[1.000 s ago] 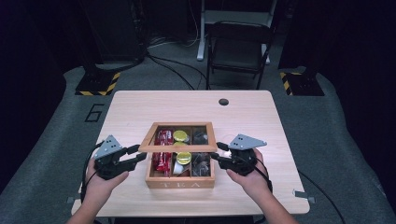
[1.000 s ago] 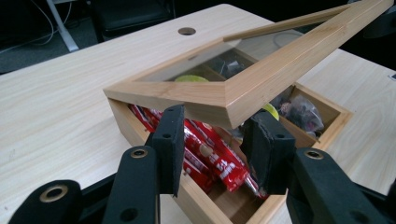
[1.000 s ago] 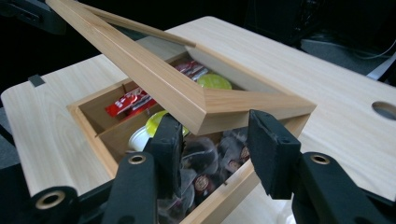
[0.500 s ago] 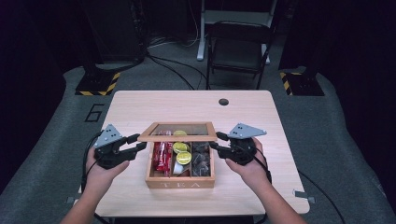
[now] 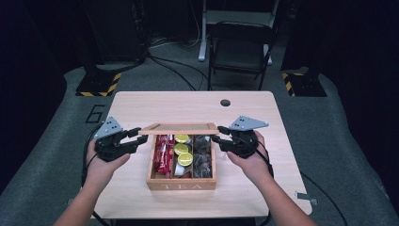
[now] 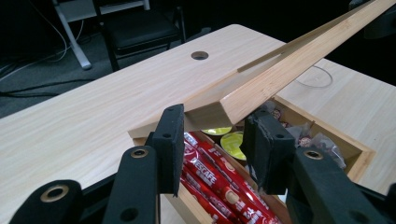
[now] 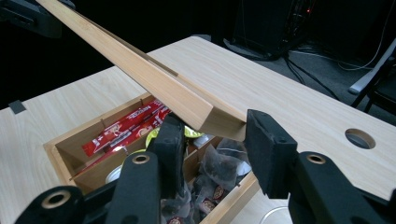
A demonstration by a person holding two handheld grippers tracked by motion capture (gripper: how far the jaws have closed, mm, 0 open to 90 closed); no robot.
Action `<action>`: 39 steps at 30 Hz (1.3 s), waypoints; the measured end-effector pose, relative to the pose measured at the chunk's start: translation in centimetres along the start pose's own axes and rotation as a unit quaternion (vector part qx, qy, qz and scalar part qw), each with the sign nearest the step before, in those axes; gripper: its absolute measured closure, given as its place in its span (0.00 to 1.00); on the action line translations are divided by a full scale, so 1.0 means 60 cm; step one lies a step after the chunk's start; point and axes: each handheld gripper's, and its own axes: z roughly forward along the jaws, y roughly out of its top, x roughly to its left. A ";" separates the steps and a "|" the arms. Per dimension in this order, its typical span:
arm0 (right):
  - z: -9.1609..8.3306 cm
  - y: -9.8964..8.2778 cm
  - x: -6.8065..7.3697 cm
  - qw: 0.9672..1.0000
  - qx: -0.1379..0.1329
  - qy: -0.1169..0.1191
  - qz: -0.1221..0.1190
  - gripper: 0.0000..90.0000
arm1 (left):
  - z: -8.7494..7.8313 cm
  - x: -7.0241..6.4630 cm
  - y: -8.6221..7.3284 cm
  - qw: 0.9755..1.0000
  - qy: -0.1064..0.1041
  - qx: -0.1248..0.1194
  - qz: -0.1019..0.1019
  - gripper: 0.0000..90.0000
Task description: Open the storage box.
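While both grippers [image 5: 133,136] [image 5: 217,139] pinch the raised lid's [image 5: 180,128] corners, uneven lifting may twist it free onto the tea box [image 5: 181,182].

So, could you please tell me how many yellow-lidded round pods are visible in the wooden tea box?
2: one yellow-lidded round pod behind another, in the wooden tea box's middle compartment. More may be hidden beneath.

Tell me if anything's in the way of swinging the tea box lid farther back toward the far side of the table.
Nothing visible blocks it. The lid is raised, with the left gripper and right gripper at its front corners. Behind the wooden box, the table is bare wood, with a round hole near the far edge.
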 end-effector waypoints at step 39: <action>0.019 0.037 -0.030 1.000 -0.012 -0.010 0.002 0.65 | 0.086 0.051 -0.004 1.000 0.030 -0.004 -0.005 0.67</action>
